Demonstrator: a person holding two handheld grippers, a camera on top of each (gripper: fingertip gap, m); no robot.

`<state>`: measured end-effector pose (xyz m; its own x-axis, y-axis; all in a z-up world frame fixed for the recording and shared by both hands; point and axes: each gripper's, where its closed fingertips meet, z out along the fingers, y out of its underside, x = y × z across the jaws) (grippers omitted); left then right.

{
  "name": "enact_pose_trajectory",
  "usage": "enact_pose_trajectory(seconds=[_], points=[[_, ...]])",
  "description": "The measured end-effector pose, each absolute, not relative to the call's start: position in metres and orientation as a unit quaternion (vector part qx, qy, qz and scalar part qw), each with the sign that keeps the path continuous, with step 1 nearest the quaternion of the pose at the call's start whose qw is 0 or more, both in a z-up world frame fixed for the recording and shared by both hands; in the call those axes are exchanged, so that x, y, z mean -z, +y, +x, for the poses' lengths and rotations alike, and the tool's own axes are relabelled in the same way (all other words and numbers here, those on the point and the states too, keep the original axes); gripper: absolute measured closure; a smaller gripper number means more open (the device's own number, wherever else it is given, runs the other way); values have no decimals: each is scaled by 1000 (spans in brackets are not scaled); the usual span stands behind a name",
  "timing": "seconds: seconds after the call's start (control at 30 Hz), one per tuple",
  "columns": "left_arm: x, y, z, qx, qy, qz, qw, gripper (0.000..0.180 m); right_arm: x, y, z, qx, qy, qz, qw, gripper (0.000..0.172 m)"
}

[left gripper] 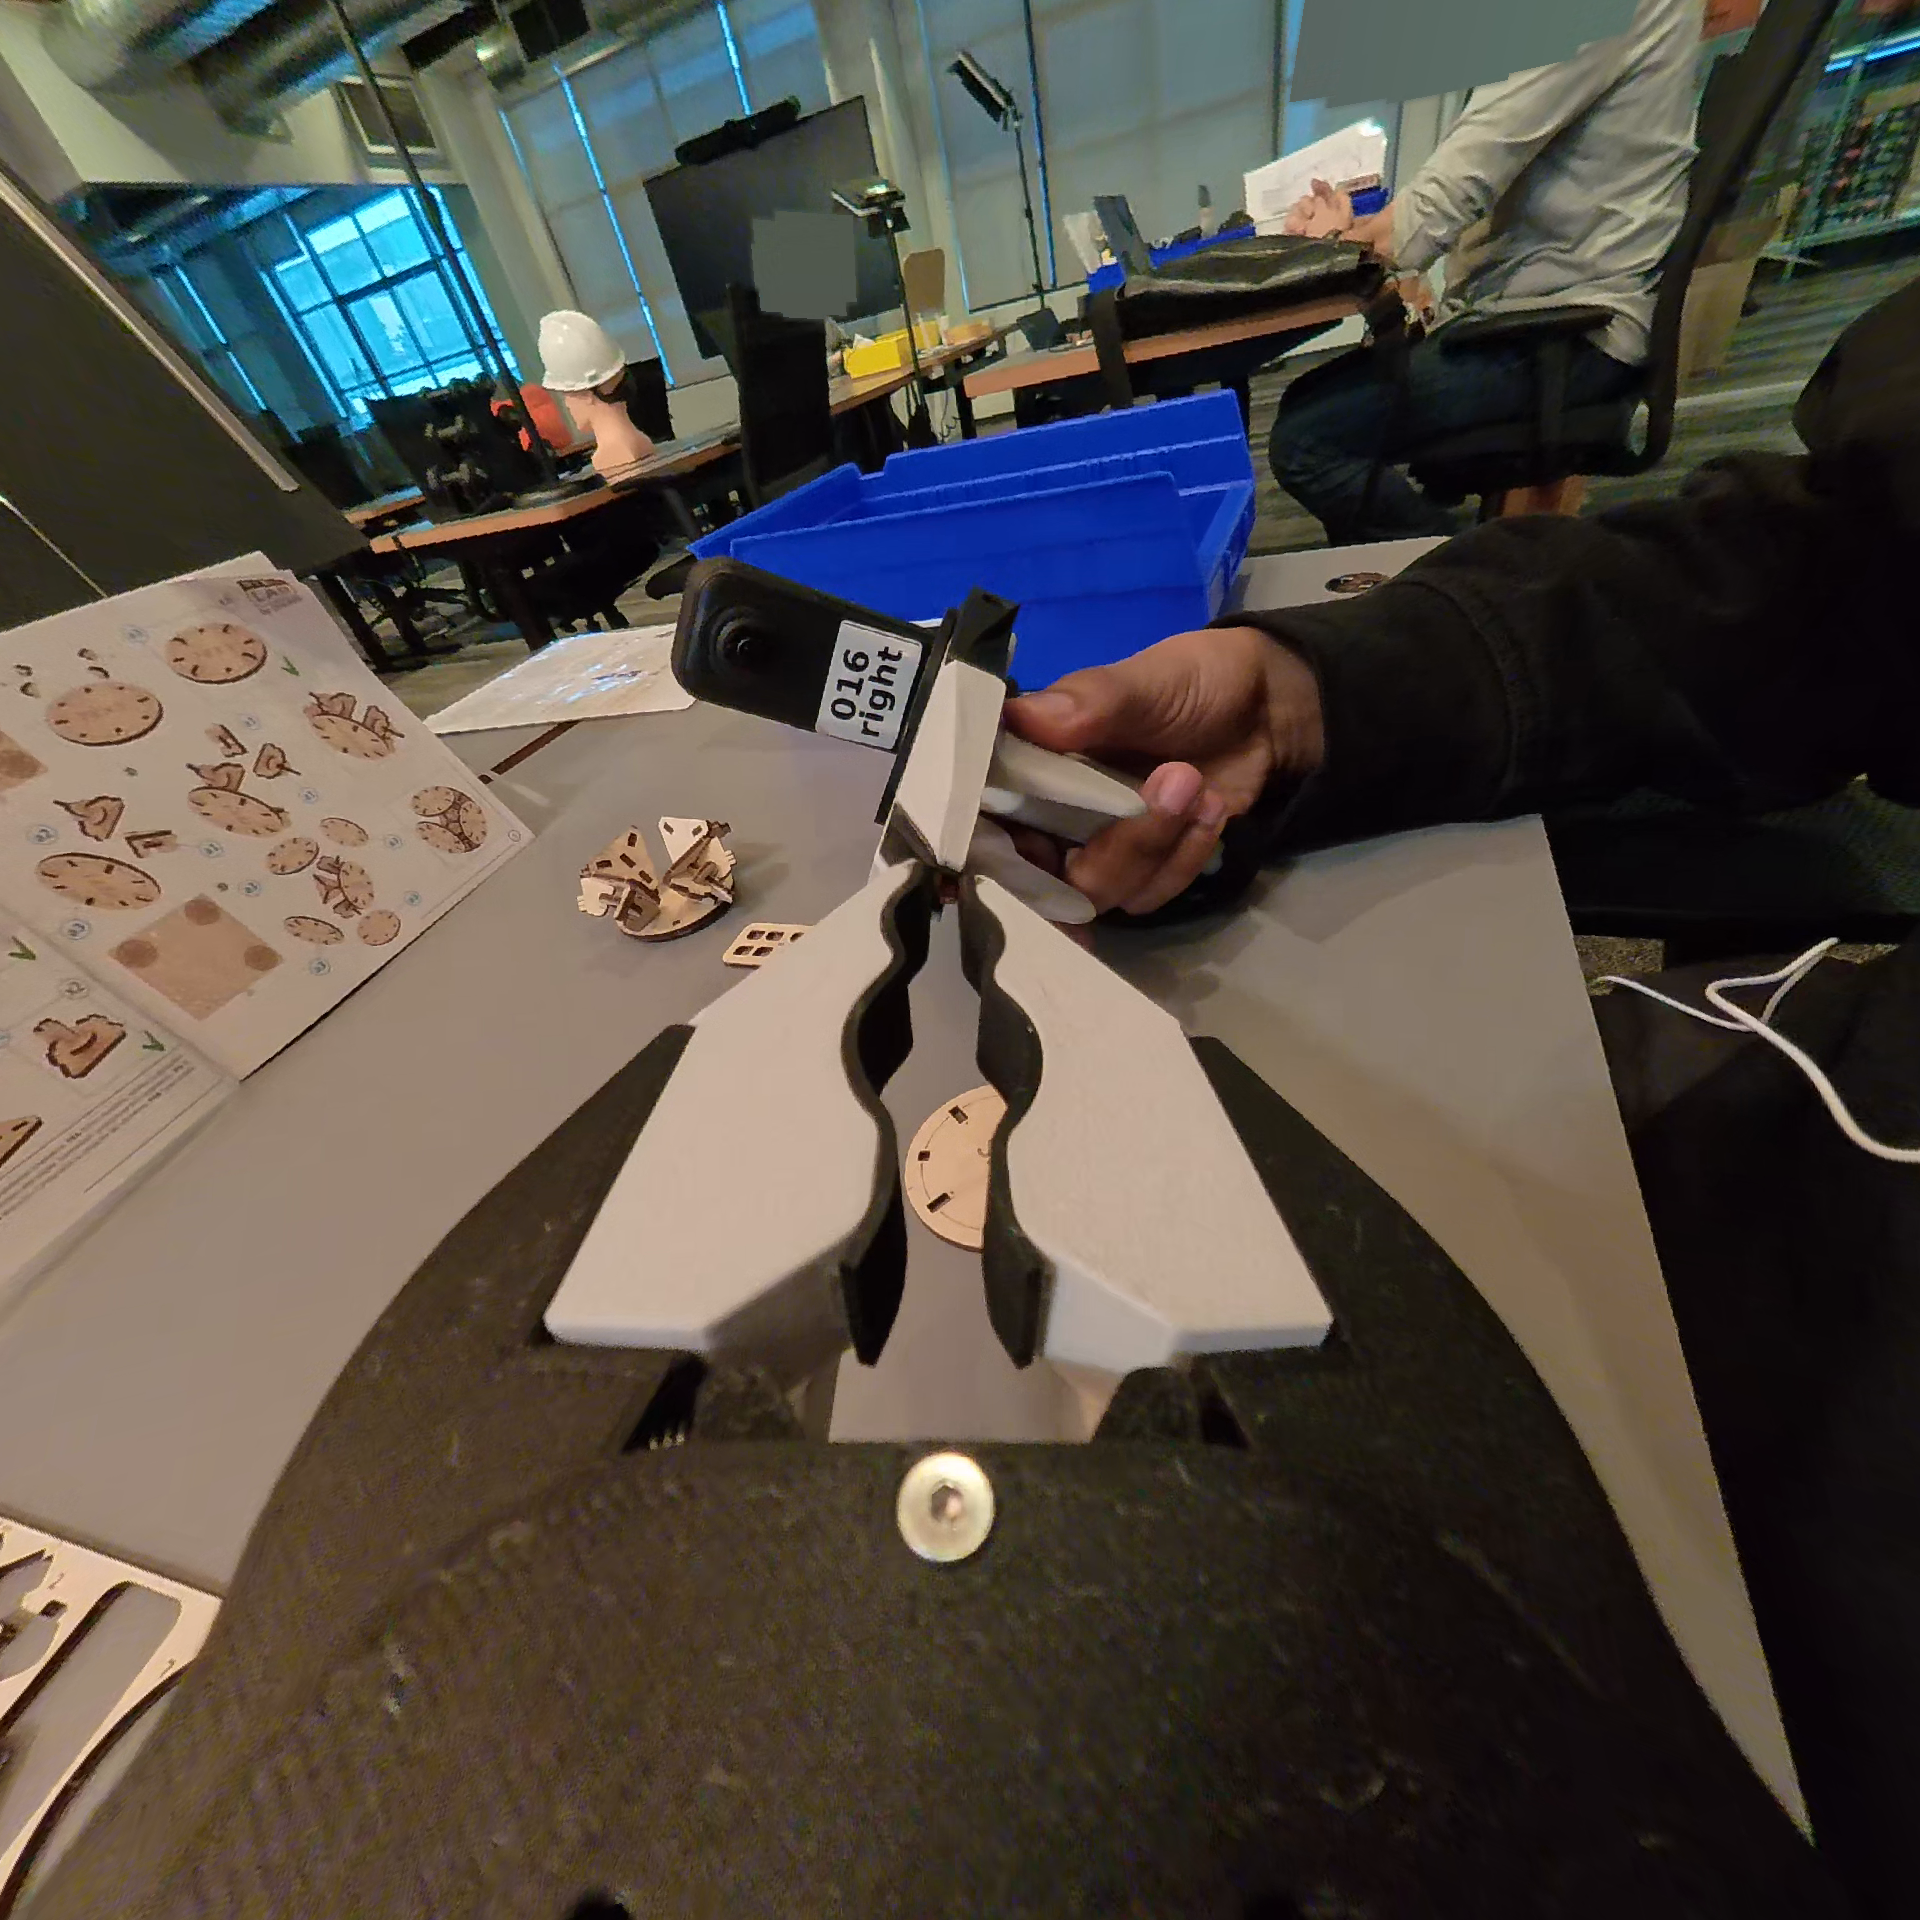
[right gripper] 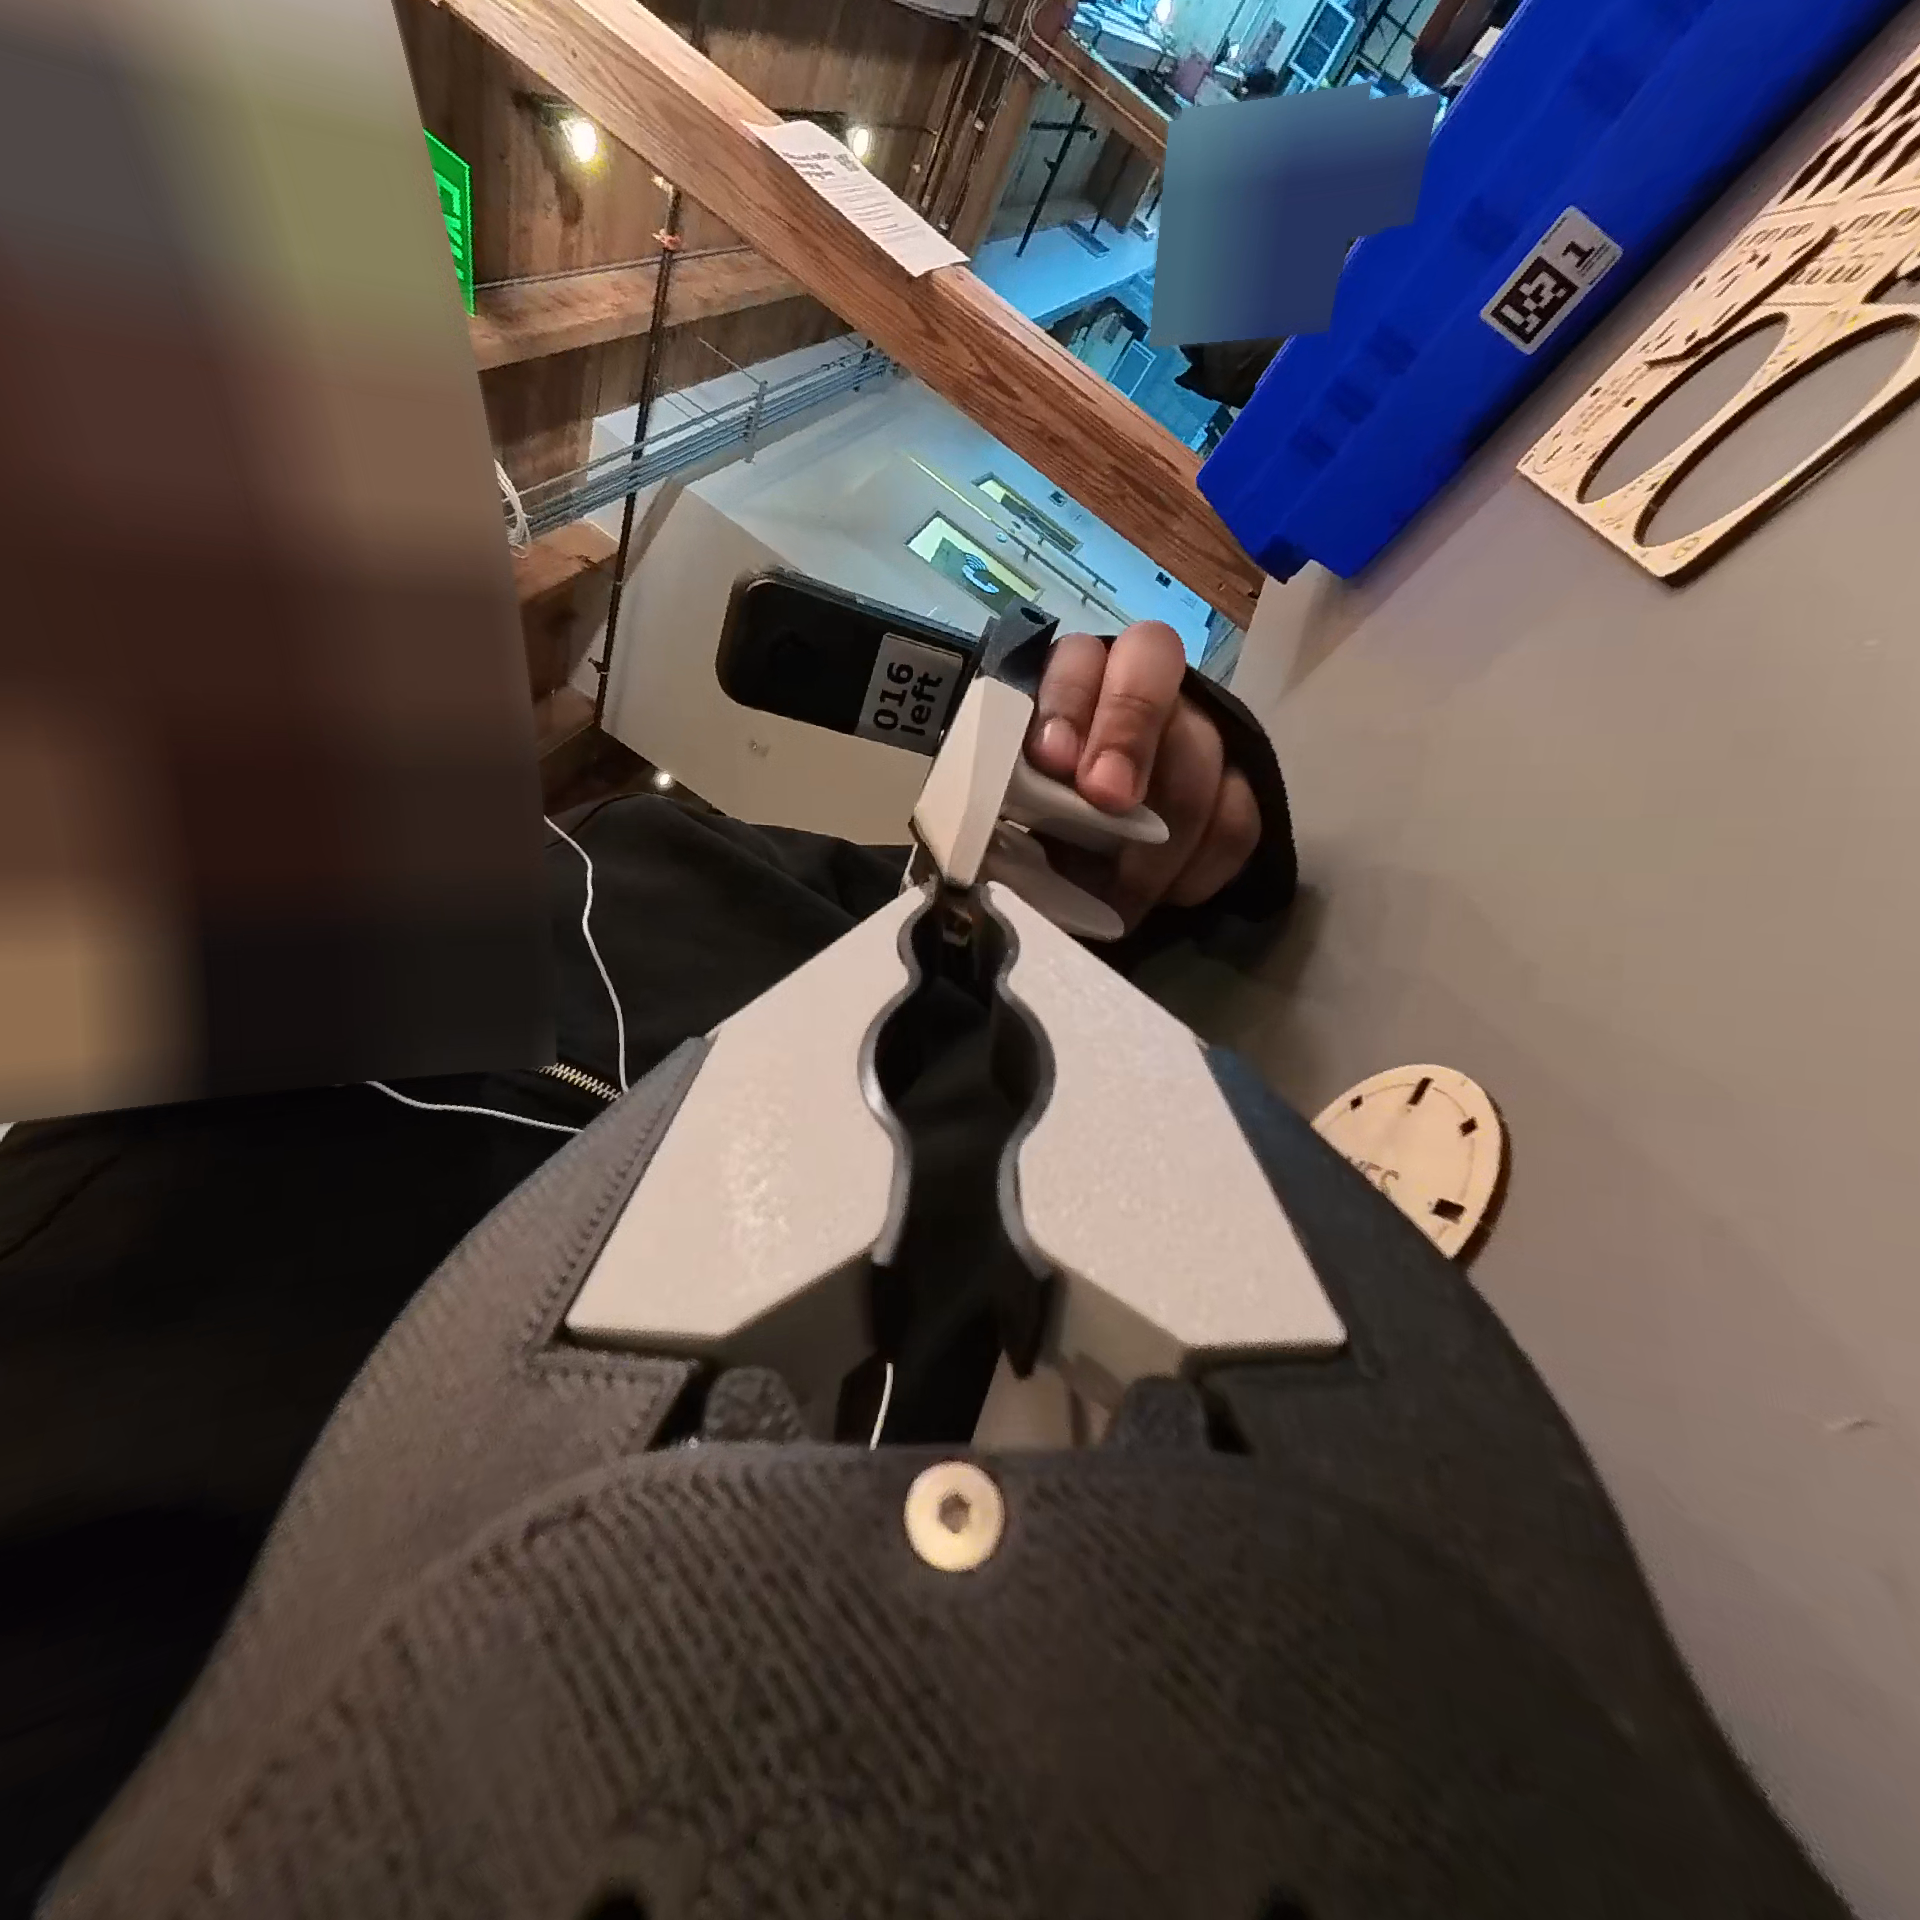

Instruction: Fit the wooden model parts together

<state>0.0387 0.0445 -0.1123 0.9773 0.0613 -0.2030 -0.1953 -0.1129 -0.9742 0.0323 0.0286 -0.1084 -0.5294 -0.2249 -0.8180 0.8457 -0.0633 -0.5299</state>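
Grey matte table (left gripper: pixel 312 1195), items listed near to far.

- Round plywood disc (left gripper: pixel 951 1174): flat on the table below the left gripper's fingers, slotted at the rim, untouched.
- Left gripper (left gripper: pixel 940 883): pale fingers with wavy black pads, long axis pointing away over the table, tips drawn almost together. Whether they pinch anything cannot be told.
- Small brown piece (right gripper: pixel 954 922): at the point where both grippers meet tip to tip.
- Right gripper (right gripper: pixel 943 909): closed narrowly on that piece, reaching in from the far right, tilted down, in a hand (left gripper: pixel 1164 769) with a black sleeve.
- Windowed plywood tab (left gripper: pixel 764 943) and part-built plywood model (left gripper: pixel 660 883): left of the tips, apart.
- Printed instruction sheet (left gripper: pixel 208 831): far left.
- Blue plastic bin (left gripper: pixel 1039 540): ribbed, at the back edge.
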Motion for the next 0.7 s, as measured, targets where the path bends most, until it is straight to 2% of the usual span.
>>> enact_pose_trajectory(seconds=[0.23, 0.33, 0.4, 0.5, 0.57, 0.63, 0.7], points=[[112, 44, 37, -92, 36, -741, 664, 180, 107, 30, 30, 678, 554, 281, 392, 164], [112, 43, 32, -91, 22, -741, 664, 180, 104, 33, 28, 687, 552, 278, 383, 154], [111, 42, 26, -74, 0, -740, 669, 180, 99, 38, 25, 705, 562, 265, 342, 146], [110, 38, 24, 29, -46, -733, 678, 180, 97, 45, 21, 716, 632, 225, 193, 143], [111, 37, 26, 121, -71, -729, 670, 180, 97, 46, 21, 703, 689, 170, 51, 142], [118, 38, 34, 212, -85, -729, 645, 180, 98, 44, 23, 674, 725, 108, -95, 140], [126, 39, 46, 282, -83, -735, 610, 180, 101, 39, 29, 636, 743, 45, -204, 144]])
